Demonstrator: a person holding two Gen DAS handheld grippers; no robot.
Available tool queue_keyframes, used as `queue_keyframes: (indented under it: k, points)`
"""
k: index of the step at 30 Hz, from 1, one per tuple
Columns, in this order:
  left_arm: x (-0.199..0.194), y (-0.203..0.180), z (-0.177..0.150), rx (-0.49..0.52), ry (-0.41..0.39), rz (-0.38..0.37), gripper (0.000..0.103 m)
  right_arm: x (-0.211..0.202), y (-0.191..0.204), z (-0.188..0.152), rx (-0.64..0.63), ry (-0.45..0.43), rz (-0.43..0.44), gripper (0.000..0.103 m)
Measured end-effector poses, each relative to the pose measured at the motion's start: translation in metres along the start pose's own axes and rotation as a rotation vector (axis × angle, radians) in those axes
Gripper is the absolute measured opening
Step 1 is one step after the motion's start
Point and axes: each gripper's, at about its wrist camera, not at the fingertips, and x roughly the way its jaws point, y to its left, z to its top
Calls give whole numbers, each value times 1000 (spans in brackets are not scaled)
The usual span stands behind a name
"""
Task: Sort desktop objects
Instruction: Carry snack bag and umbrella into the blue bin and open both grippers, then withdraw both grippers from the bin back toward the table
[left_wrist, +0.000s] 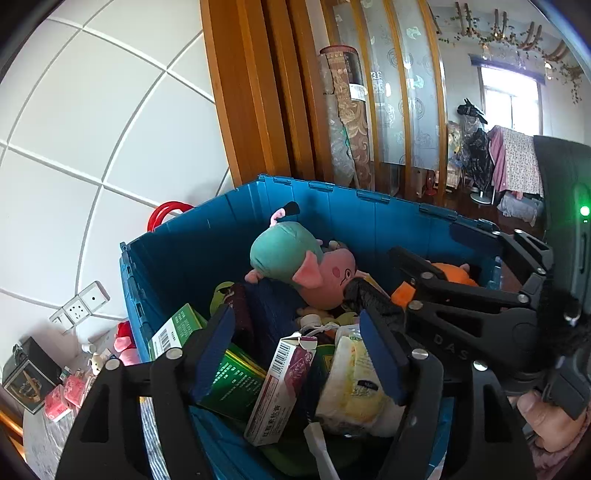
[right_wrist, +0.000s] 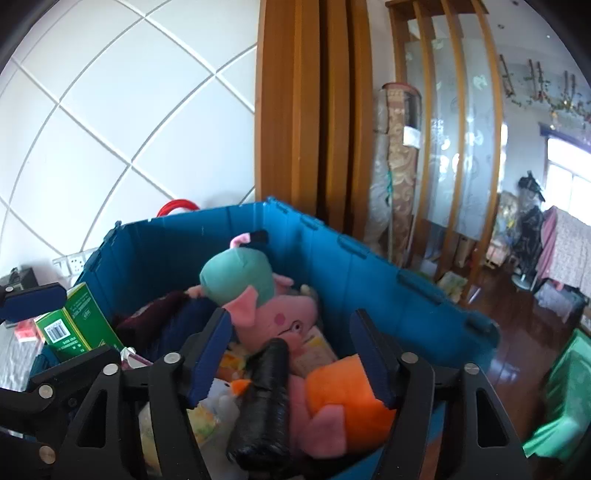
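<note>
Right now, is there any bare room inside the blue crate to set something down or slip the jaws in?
Hardly. The blue crate is heaped. The only gap showing is along its far wall, behind the pig plush in the green dress. Nearer in it is crowded: green box, purple-white carton, black roll and orange plush lie packed together.

Smooth blue plastic crate (left_wrist: 207, 236), soft cloth pig plush (right_wrist: 258, 295), glossy printed cardboard green box (right_wrist: 74, 321), glossy wood floor (right_wrist: 517, 354)

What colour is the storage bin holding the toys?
Blue storage bin, clearest in the right wrist view.
</note>
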Motion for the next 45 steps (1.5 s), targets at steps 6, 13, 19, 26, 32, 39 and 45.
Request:
queue_keyframes:
  k: [6,13,19,26,32,39,45]
  points:
    - [-10,8,-3,-42,-24,-11,70,-19,-1,2,4,-39,-44,103]
    - [-32,34,-17,-99,-53,18,70,-41,9,7,-5,-81,-36,103]
    - [-56,74,-38,-183,-67,72,70,-57,35,13,-20,-110,9,103]
    - [-78,128,-64,-276,-69,142,70,-71,86,17,-76,-133,84,103]
    - [-97,171,-86,-331,-73,200,70,-77,134,19,-121,-144,155,103]
    - [-107,211,-108,-379,-67,237,70,-84,189,19,-188,-143,219,103]
    - [-106,249,-130,-432,-46,262,70,-88,228,19,-226,-145,259,103]
